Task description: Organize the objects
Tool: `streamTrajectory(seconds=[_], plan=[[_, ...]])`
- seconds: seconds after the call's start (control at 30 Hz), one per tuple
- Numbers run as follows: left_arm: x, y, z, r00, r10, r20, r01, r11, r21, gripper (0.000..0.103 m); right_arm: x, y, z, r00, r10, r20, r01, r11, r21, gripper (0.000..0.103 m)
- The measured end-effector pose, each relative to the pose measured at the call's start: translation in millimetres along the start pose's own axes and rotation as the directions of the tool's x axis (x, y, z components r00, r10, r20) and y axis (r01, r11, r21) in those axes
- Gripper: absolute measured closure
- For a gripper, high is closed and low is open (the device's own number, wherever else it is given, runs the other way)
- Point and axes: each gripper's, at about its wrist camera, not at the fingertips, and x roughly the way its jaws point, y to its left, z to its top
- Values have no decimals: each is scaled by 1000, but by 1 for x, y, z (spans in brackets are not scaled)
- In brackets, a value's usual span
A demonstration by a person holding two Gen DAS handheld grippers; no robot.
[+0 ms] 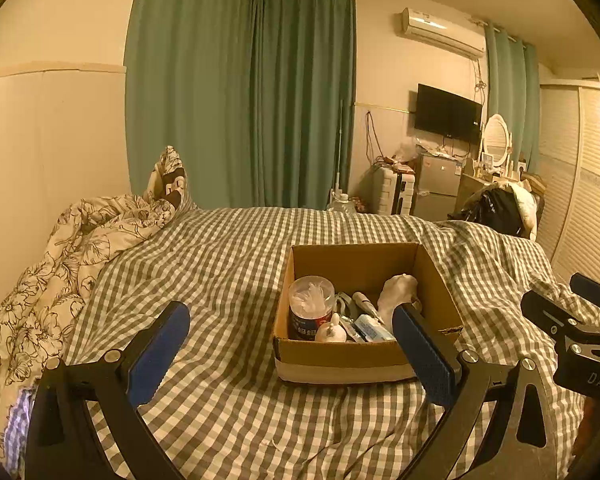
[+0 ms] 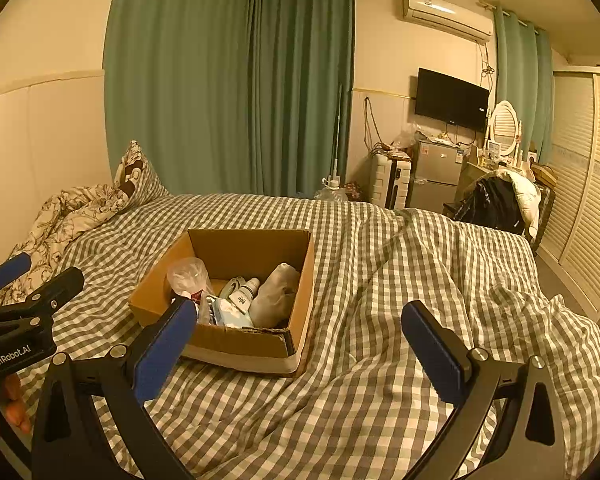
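Observation:
An open cardboard box (image 1: 364,354) sits on the checked bedspread (image 1: 228,264). Inside are a round tub of cotton swabs (image 1: 311,308), a white crumpled item (image 1: 396,290), a small white bottle (image 1: 331,332), a pale blue packet (image 1: 374,330) and other small items. My left gripper (image 1: 290,326) is open and empty, just before the box's near left side. The box also shows in the right wrist view (image 2: 236,346). My right gripper (image 2: 298,326) is open and empty, over the bedspread at the box's near right corner.
A floral quilt (image 1: 80,240) is bunched at the bed's left. Green curtains (image 1: 240,100) hang behind. A suitcase (image 1: 392,190), small fridge (image 1: 438,184), wall TV (image 1: 448,112) and a chair with clothes (image 1: 496,208) stand past the bed. Wardrobe doors (image 1: 588,184) run along the right.

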Motion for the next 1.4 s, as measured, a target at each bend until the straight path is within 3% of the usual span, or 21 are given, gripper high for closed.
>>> streamTrajectory(seconds=[1.4], plan=[[0,2,-4,1000,-10,-1,10,1000,1,0,4,7,-7,1000,-2,-17,2,1000,-6,0]])
